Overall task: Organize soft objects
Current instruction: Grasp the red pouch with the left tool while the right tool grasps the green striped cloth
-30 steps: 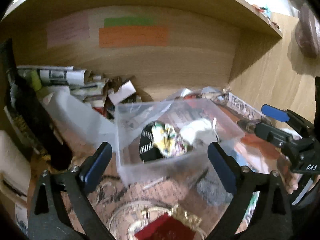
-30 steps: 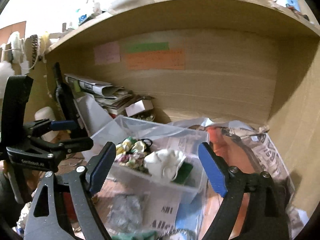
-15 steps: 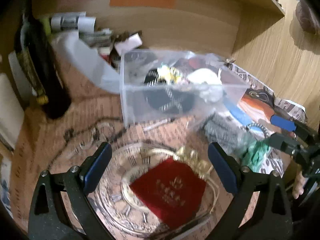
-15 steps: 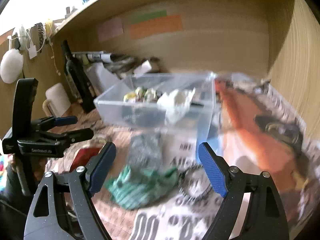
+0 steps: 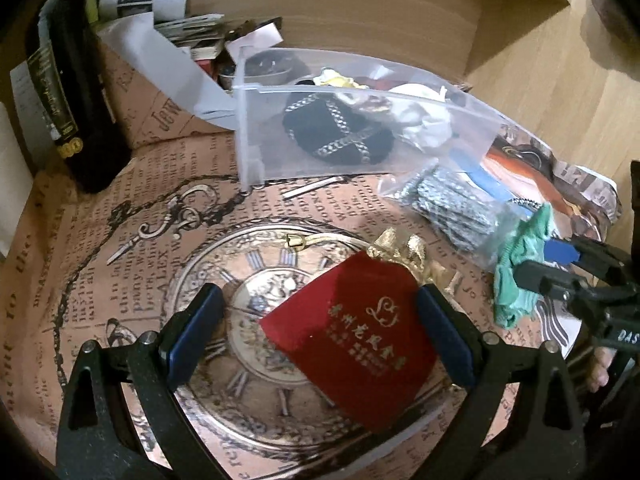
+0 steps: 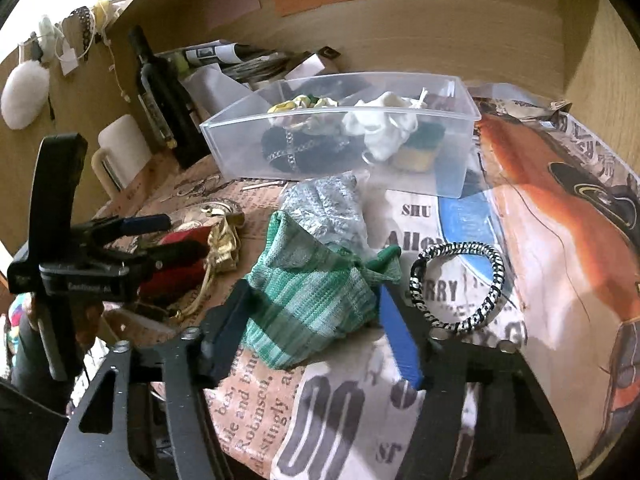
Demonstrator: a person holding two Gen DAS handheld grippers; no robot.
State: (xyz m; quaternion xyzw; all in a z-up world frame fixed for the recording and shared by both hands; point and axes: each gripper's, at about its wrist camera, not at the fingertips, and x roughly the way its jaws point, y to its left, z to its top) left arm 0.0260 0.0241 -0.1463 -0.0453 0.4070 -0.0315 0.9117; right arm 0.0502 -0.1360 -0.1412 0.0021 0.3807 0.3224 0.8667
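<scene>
A red pouch [image 5: 352,340] with gold cord lies on the printed paper between the open fingers of my left gripper [image 5: 316,332]. A green knit cloth [image 6: 308,300] lies between the fingers of my right gripper [image 6: 316,328], which stand close on both sides of it; it also shows in the left wrist view [image 5: 520,276]. A clear plastic bin [image 6: 340,136] behind holds a black chained pouch [image 5: 336,132], a white cloth [image 6: 384,124], a yellow scrunchie and a sponge. A bagged grey knit [image 6: 324,208] lies before the bin.
A black-and-white hair ring [image 6: 456,284] lies right of the green cloth. A dark bottle [image 5: 68,92] stands at the left, a white mug [image 6: 120,152] near it. Papers and clutter are stacked at the back of the wooden alcove.
Both grippers have dropped from the bin down to the table. The left now straddles the red pouch. The right's fingers have narrowed around the green cloth.
</scene>
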